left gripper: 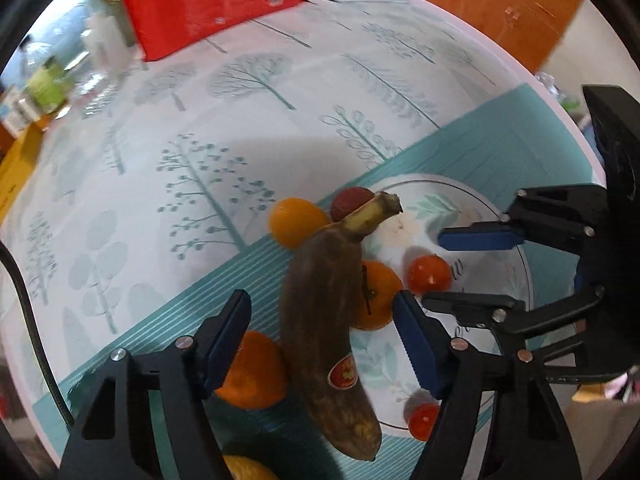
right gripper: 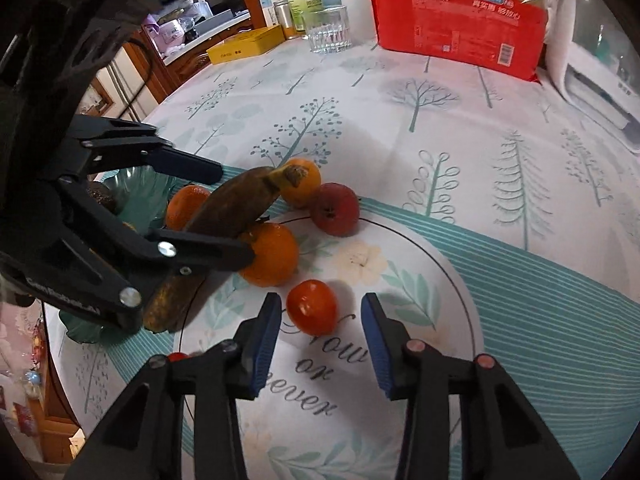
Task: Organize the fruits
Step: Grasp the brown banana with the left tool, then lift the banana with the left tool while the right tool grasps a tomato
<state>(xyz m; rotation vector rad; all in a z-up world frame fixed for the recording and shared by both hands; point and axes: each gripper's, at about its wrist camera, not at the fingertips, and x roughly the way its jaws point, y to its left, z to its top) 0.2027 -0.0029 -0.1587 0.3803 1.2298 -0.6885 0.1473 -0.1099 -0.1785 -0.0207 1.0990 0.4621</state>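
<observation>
Both grippers lining up on fruit

Left gripper [left gripper: 322,338] straddles the brown banana [left gripper: 328,320], jaws released; right gripper [right gripper: 320,344] gapes around the tomato [right gripper: 312,306] on the plate [right gripper: 460,280], probably to grab both.

Banana [right gripper: 232,208]: lower half hidden behind the left gripper [right gripper: 236,216]. Green bowl [right gripper: 138,196]: largely covered by that gripper. Small red fruit [right gripper: 177,357]: mostly hidden behind a finger. Bottles [left gripper: 52,80] at the tabletop's far edge: blurred.
</observation>
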